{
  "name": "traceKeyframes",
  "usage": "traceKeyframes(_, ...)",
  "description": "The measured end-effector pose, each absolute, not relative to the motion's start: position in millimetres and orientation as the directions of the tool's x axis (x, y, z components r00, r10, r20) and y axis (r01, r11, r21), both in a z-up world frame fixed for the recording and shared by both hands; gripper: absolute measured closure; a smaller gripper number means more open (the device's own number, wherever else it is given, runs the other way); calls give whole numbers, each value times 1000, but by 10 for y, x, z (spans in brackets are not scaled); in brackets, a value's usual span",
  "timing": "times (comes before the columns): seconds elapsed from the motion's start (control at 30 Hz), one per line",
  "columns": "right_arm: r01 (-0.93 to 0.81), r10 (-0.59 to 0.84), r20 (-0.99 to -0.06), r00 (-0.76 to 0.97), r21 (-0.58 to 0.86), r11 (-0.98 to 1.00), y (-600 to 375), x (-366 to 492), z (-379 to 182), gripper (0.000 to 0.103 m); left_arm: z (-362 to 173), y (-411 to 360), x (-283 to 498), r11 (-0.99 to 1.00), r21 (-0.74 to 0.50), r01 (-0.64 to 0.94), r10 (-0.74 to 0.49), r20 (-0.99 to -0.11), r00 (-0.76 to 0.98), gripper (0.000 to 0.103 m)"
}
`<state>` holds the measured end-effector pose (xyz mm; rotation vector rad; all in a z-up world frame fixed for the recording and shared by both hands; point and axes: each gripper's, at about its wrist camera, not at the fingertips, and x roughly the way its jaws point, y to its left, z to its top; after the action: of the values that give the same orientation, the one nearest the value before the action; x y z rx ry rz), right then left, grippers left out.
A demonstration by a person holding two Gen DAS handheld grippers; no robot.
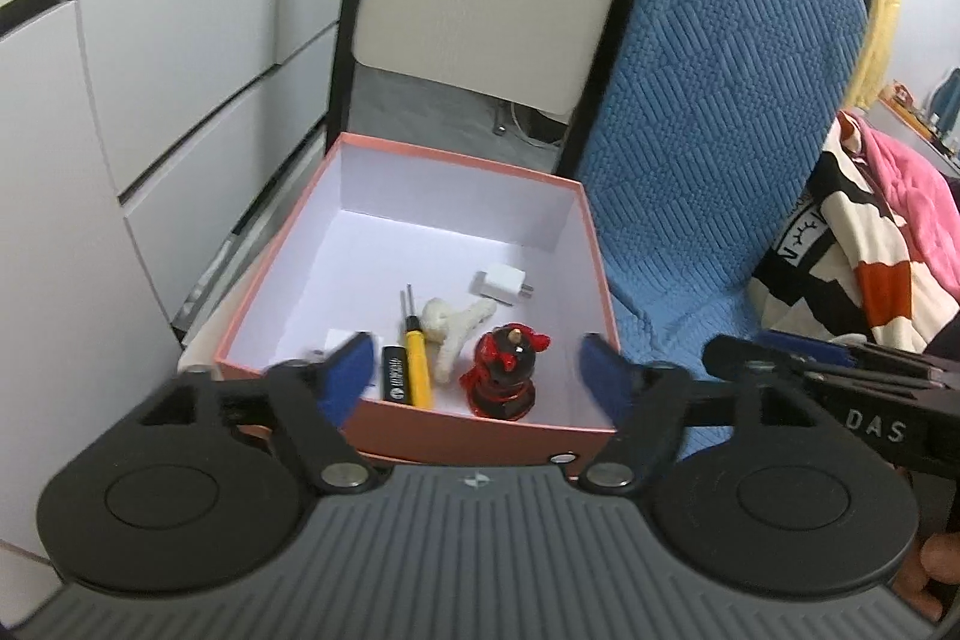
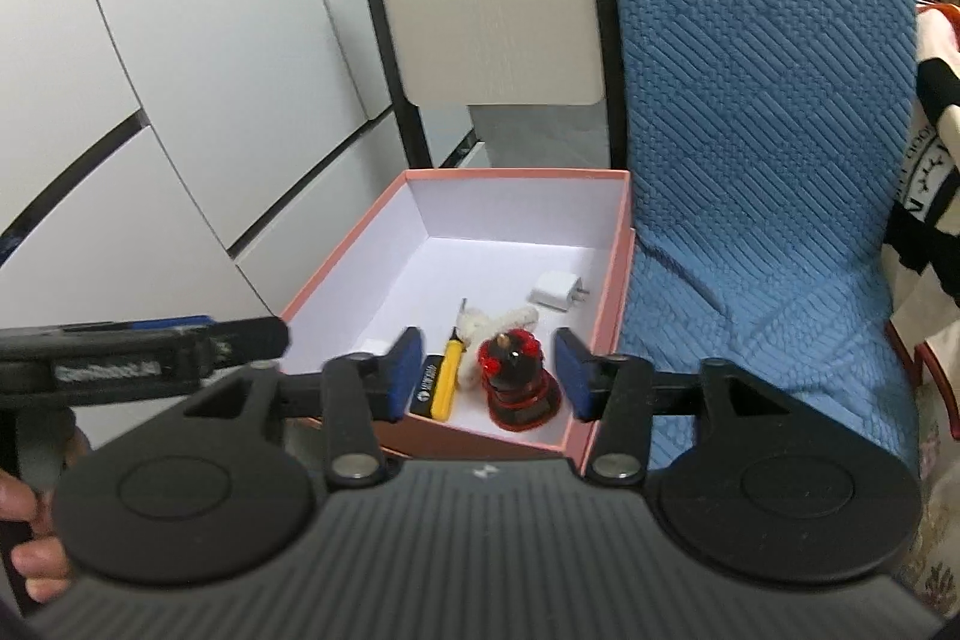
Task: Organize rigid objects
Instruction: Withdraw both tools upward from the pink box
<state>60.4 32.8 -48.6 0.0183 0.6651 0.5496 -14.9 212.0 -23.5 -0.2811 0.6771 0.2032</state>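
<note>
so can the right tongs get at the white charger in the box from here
Probably yes: the right tongs are open and empty, the box has no lid, and the charger lies apart, though the red figurine stands nearer.

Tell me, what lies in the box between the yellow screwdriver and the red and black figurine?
A white fuzzy toy lies between the screwdriver and the figurine. Both wrist views show it.

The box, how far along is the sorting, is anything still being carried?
Done: the pink box already holds a white charger, a yellow screwdriver, a black lighter, a fuzzy white clip and a red-and-black figurine. In hand: nothing; the left gripper and right gripper are both open and empty. Left: no loose items show outside the box in either view.
</note>
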Motion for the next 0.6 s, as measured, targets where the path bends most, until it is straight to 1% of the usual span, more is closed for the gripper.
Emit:
traceKeyframes(0.07, -478, 485, -572, 662, 177, 861, 310, 570, -488, 22, -230, 2095, -196, 948, -162, -274, 113, -634, 765, 9)
traceKeyframes(0.1, -476, 483, -568, 667, 174, 862, 299, 560, -491, 17, -233, 2086, -211, 950, -151, -274, 120, -633, 765, 7)
traceKeyframes(0.13, -475, 482, -567, 668, 175, 863, 291, 559, -504, 17, -238, 2074, -230, 951, -144, -274, 125, -632, 765, 4)
traceKeyframes(0.23, -457, 470, -576, 669, 180, 871, 262, 562, -551, 17, -253, 2071, -261, 953, -143, -268, 120, -633, 765, 2)
traceKeyframes(0.6, -452, 454, -590, 668, 163, 877, 234, 511, -653, 17, -342, 2104, -301, 949, -149, -279, 122, -643, 756, 1)
